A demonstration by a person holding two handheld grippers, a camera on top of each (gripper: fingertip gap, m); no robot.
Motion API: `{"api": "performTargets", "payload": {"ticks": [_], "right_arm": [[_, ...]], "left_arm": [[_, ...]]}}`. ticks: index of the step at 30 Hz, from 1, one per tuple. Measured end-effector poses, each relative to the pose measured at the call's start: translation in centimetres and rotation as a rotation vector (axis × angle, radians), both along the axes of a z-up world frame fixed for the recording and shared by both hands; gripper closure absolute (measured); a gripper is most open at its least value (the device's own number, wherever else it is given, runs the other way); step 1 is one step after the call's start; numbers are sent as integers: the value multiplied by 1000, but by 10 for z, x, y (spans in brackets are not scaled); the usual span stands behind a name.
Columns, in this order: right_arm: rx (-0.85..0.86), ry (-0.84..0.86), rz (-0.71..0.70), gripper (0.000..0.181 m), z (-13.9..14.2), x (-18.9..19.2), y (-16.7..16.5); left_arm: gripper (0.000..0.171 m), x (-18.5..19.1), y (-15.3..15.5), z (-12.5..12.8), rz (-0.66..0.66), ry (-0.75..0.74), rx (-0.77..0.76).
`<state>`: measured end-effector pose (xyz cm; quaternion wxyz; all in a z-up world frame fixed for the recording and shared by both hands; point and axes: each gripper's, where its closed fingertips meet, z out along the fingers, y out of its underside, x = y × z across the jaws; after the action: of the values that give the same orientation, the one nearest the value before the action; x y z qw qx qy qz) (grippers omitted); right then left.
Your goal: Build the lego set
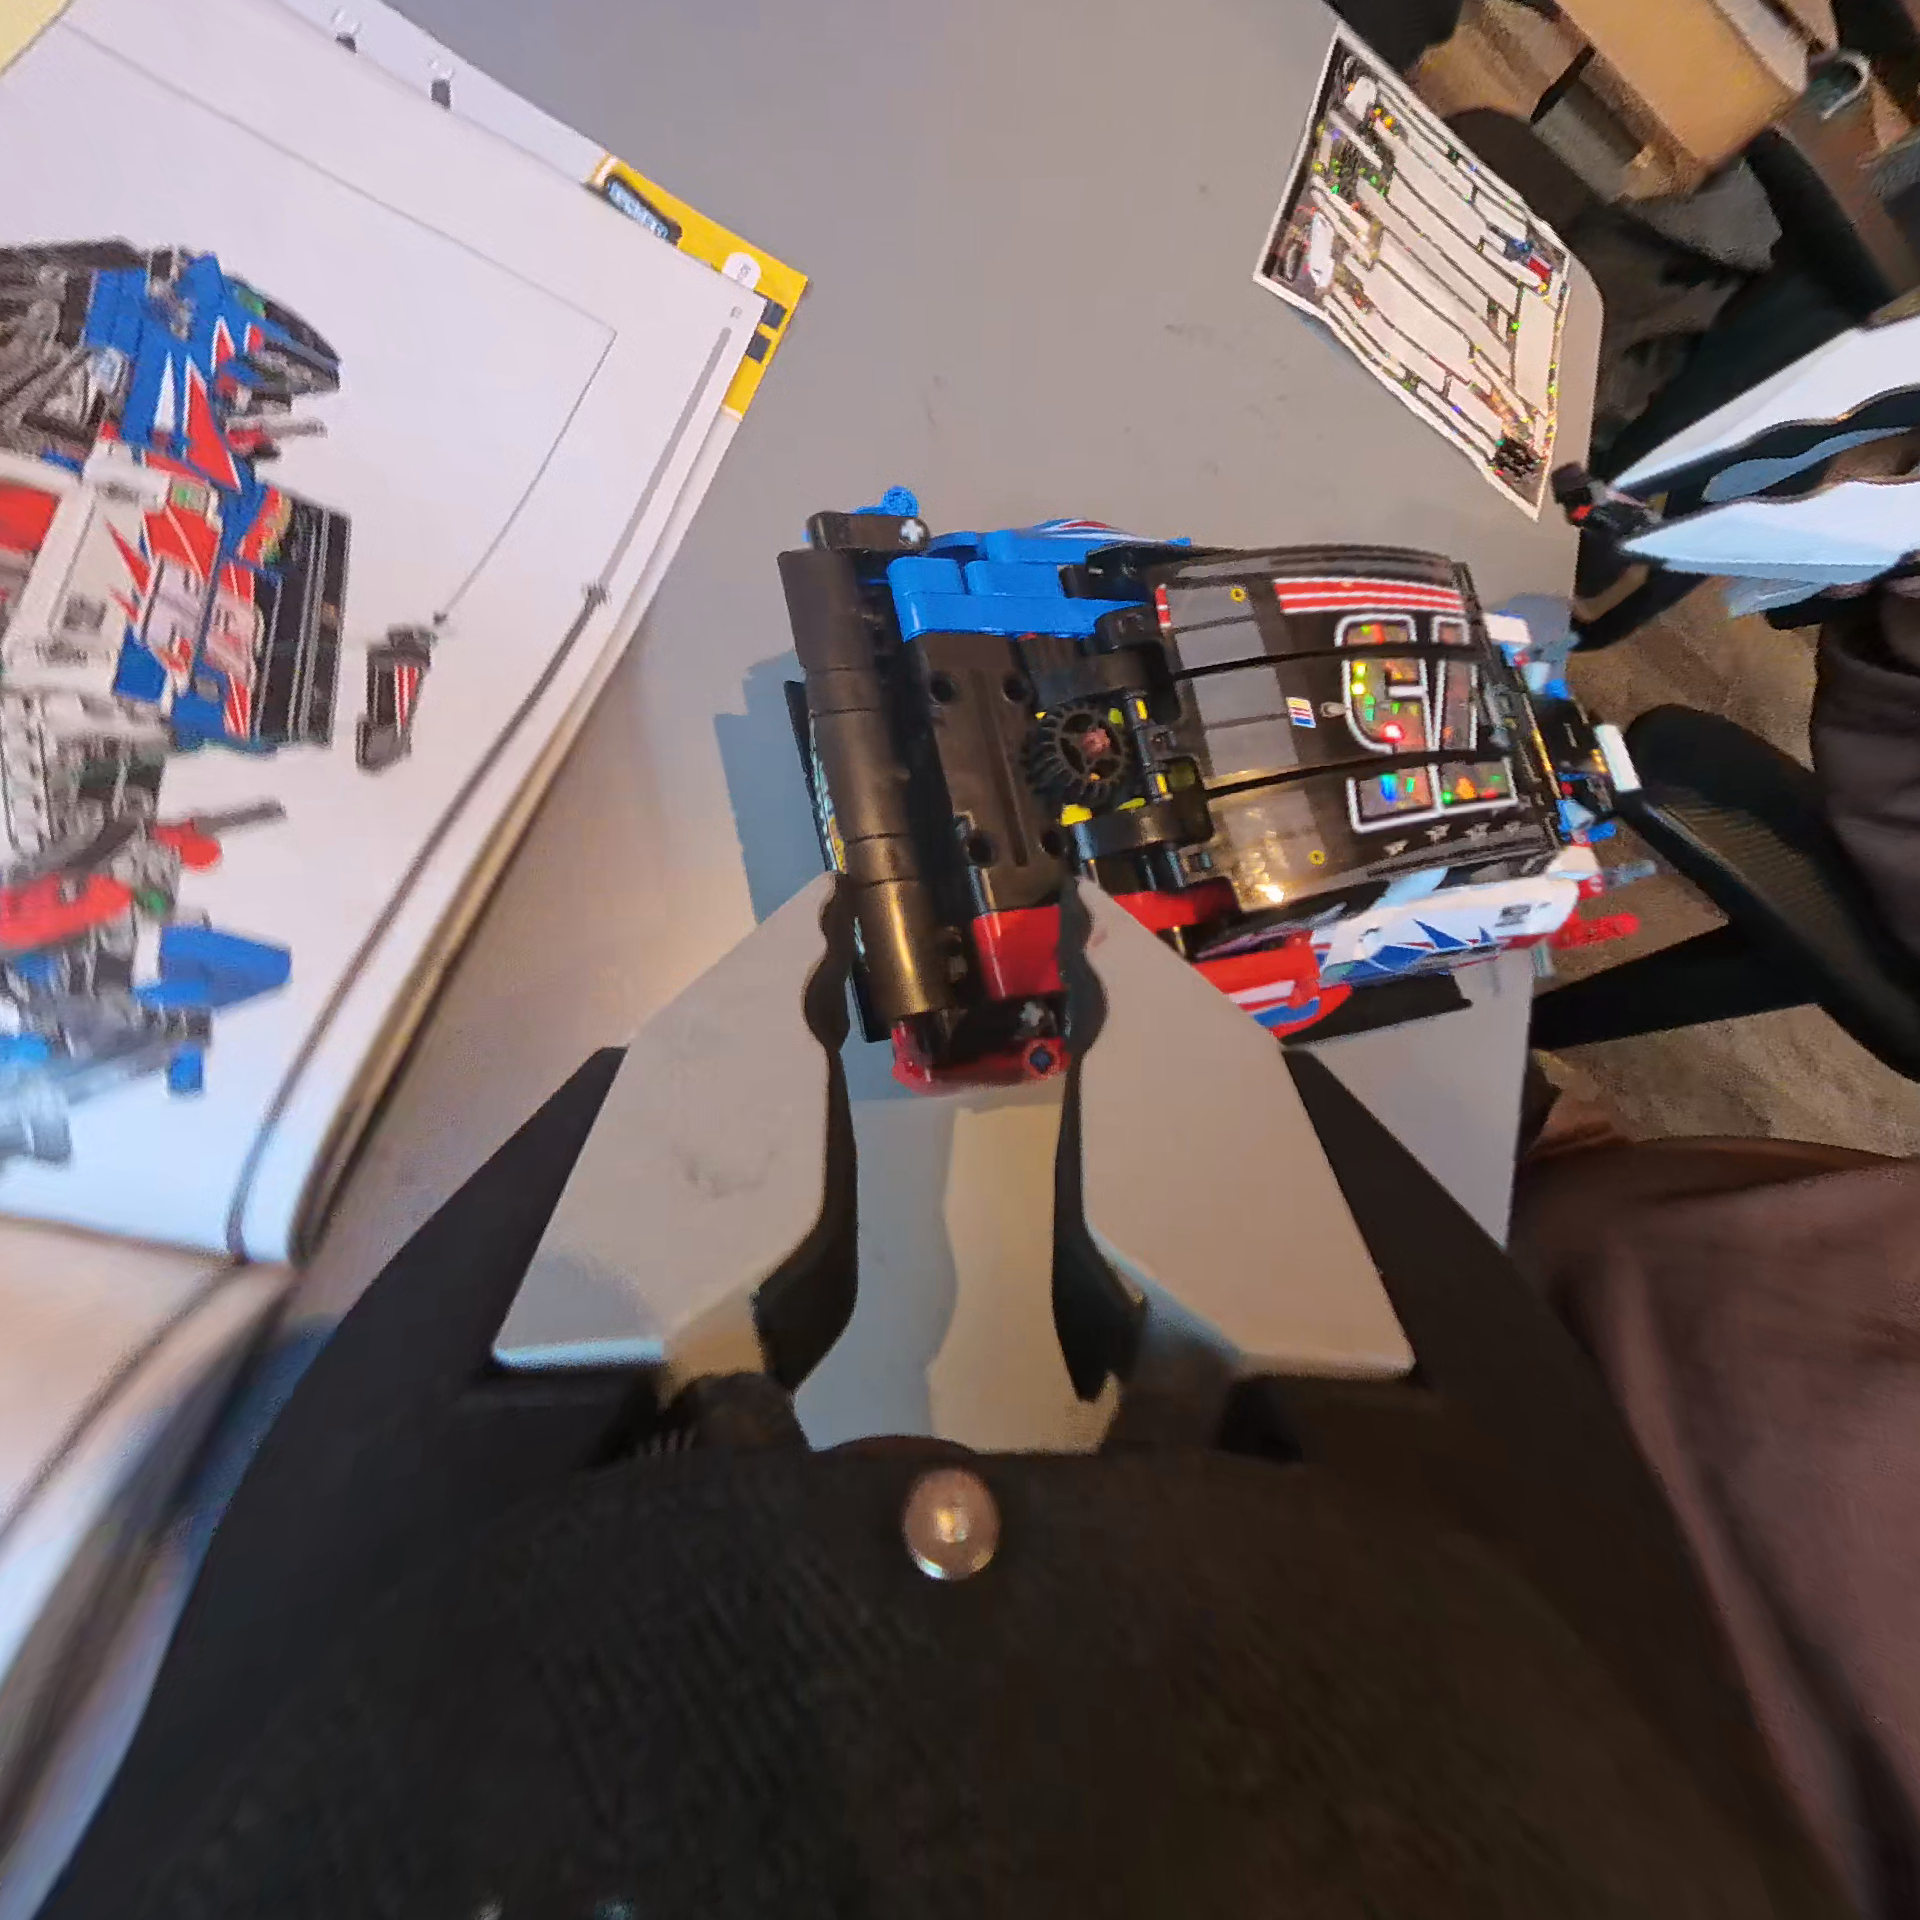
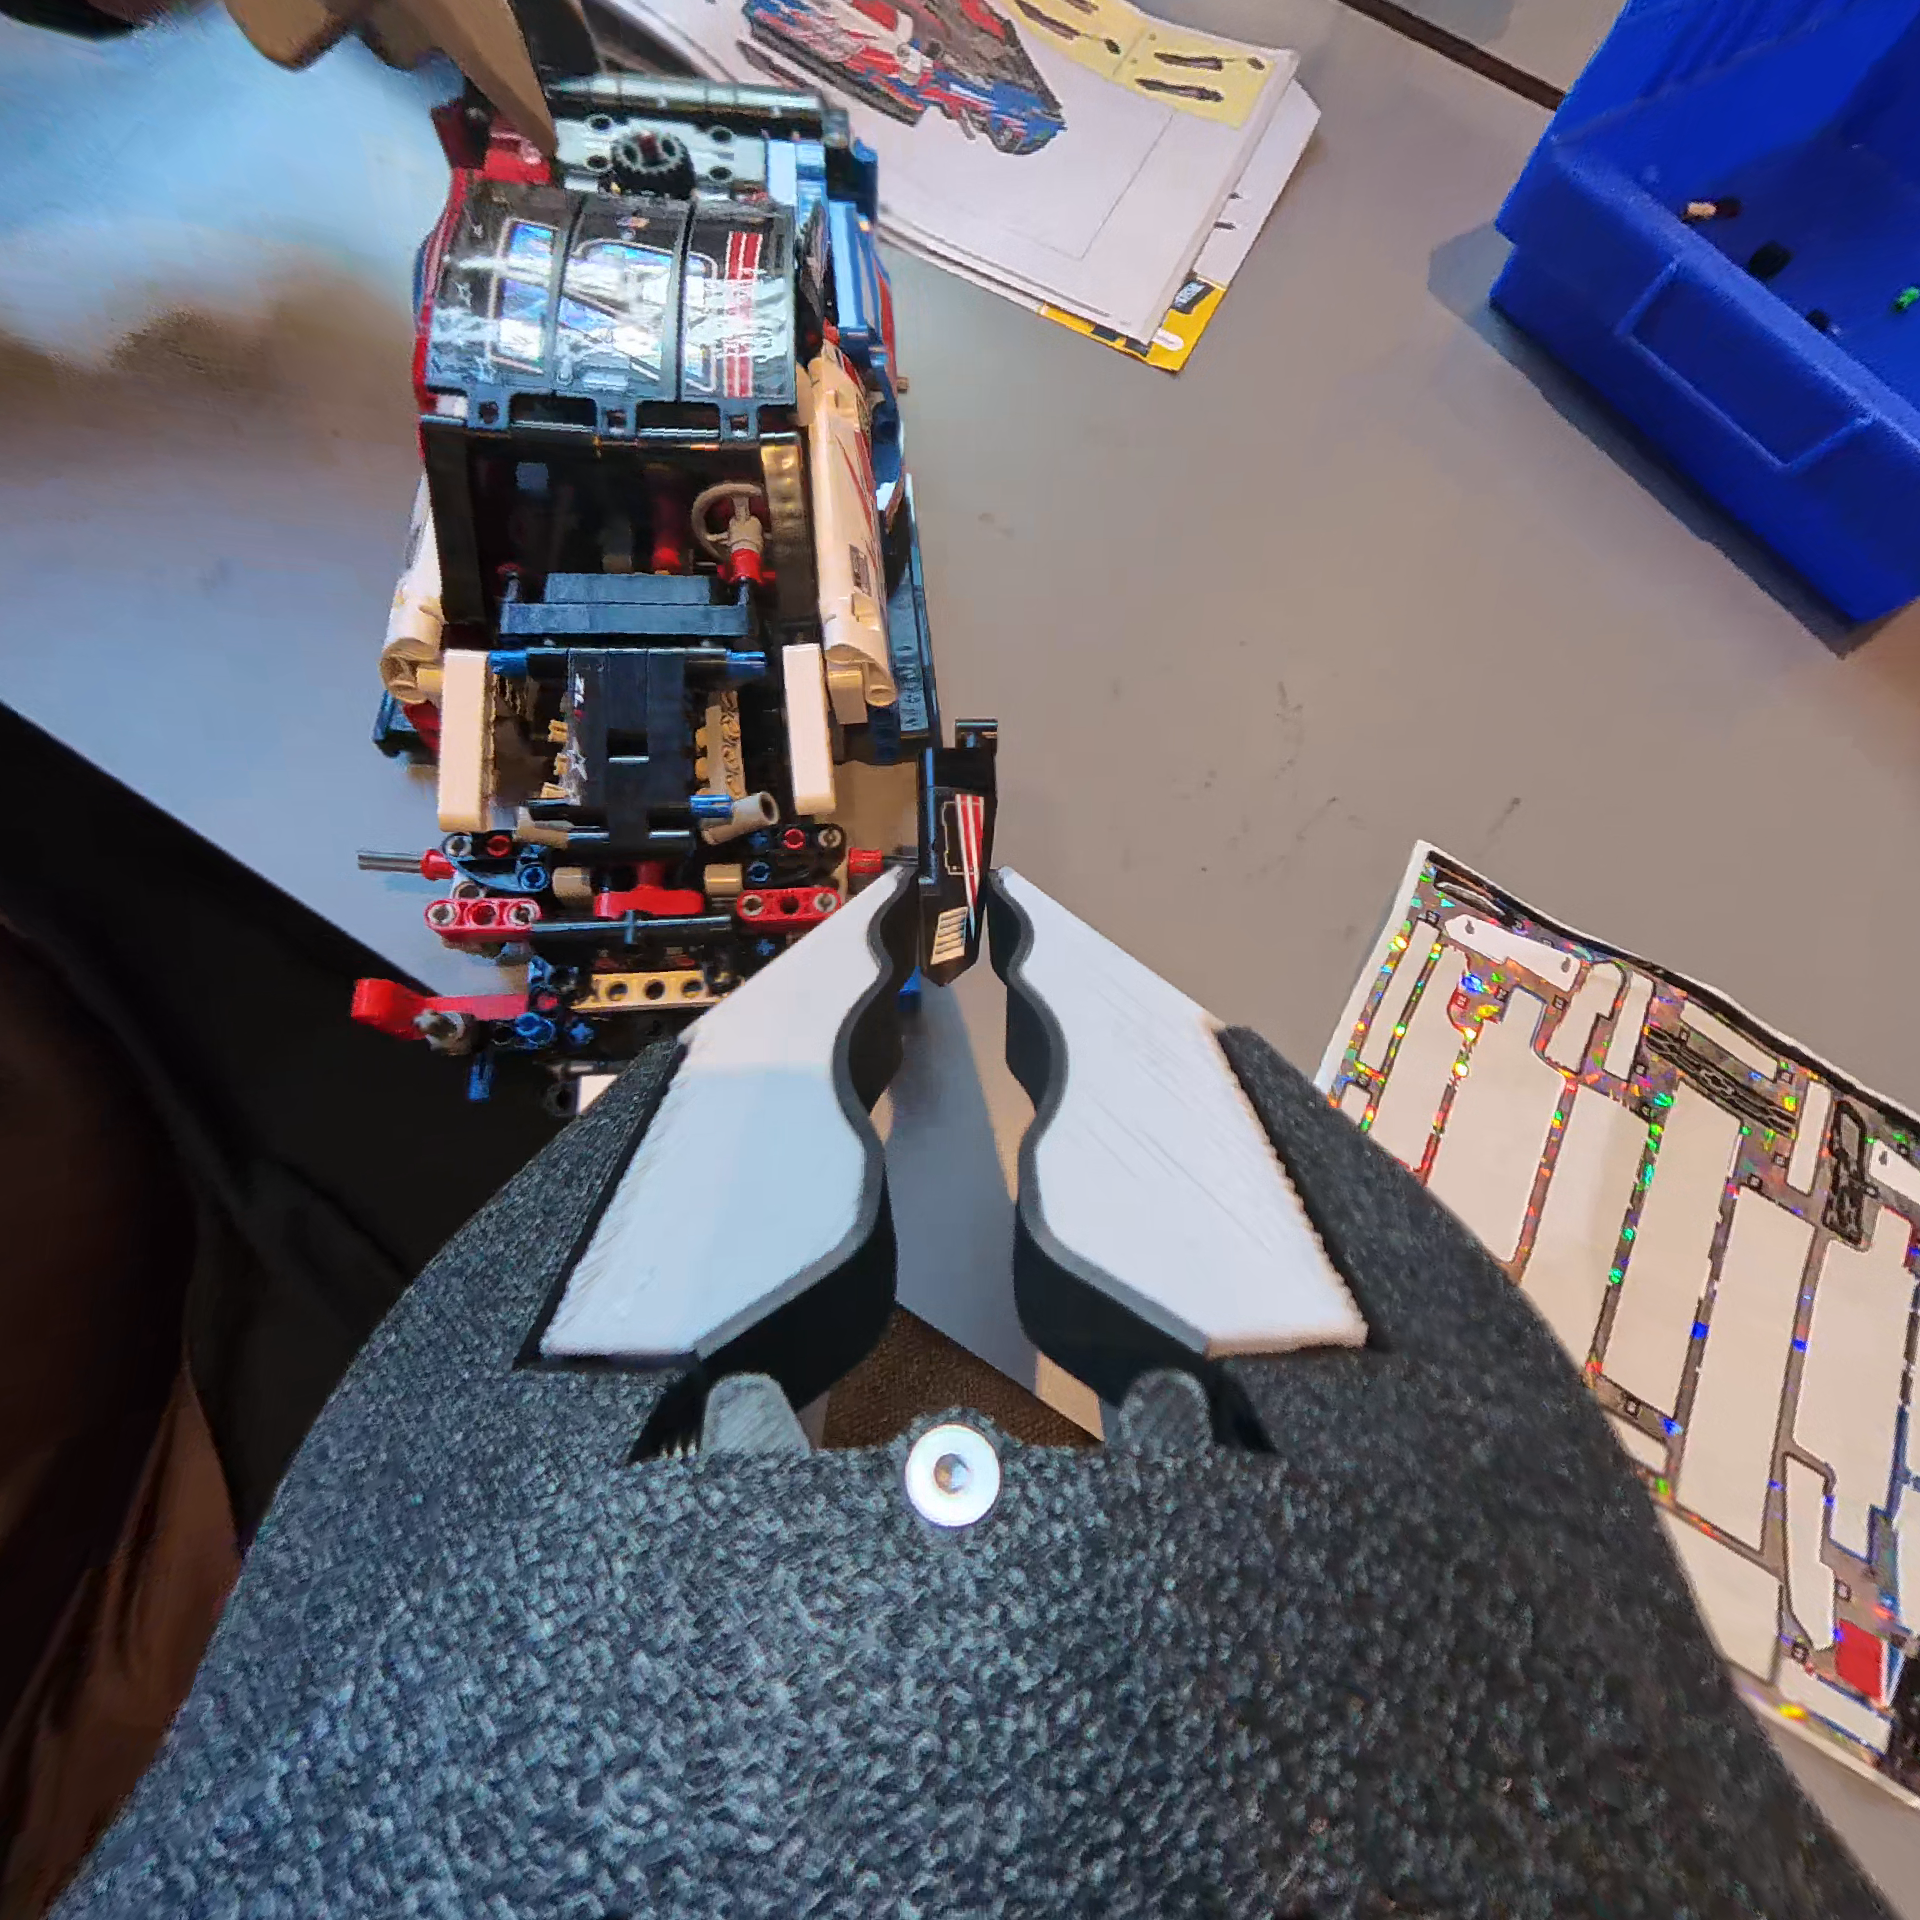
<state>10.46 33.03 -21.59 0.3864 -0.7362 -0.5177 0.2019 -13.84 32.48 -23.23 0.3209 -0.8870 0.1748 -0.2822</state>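
**Side panel going onto the car**

The lego car (image 2: pixel 644 499) is sitting on the grey table (image 2: pixel 1299 644) near its front edge, roof on, engine bay and front axle work still showing open. The left gripper (image 1: pixel 951 940) is clamping the car's rear corner, its fingers pressed against the black and red bricks there, steadying the body. The right gripper (image 2: pixel 940 914) is pinching a small black panel (image 2: pixel 954 862) with red and white striping, holding it upright just beside the car's front flank, close to a protruding axle; I cannot tell whether they touch.

The instruction booklet (image 1: pixel 312 623) is lying open beyond the car, the sticker sheet (image 2: pixel 1662 1226) and a blue parts bin (image 2: pixel 1704 353) are off to the side.

This looks like a late bodywork step. Next, I'd judge, the panel's pin holes need lining up with the side connectors, then a firm sideways push while the left gripper braces the car against sliding.
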Motion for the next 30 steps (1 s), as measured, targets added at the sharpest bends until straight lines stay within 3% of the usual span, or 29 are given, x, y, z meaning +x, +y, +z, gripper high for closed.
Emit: {"api": "performTargets", "payload": {"ticks": [4, 7, 11, 15, 19, 24, 30], "right_arm": [[-4, -13, 60, 168, -4, -8, -9], [-5, -35, 100, 169, -7, -15, -16], [8, -84, 157, 168, -5, -26, -27], [30, -165, 163, 168, -7, -32, -27], [1, -220, 134, 168, -7, -32, -24], [19, -234, 108, 168, -6, -34, -22], [-1, -211, 148, 168, -9, -37, -25]], "left_arm": [[144, -10, -23, 2, 91, -50, 43], [134, -24, -33, 4, 138, -15, 77], [126, -28, -37, 40, 89, 125, 248], [106, 23, -46, 71, -189, 278, 399], [96, 92, -57, 64, -531, 362, 455], [95, 142, -50, 38, -840, 540, 528], [114, 168, -41, 29, -1019, 454, 389]]}}
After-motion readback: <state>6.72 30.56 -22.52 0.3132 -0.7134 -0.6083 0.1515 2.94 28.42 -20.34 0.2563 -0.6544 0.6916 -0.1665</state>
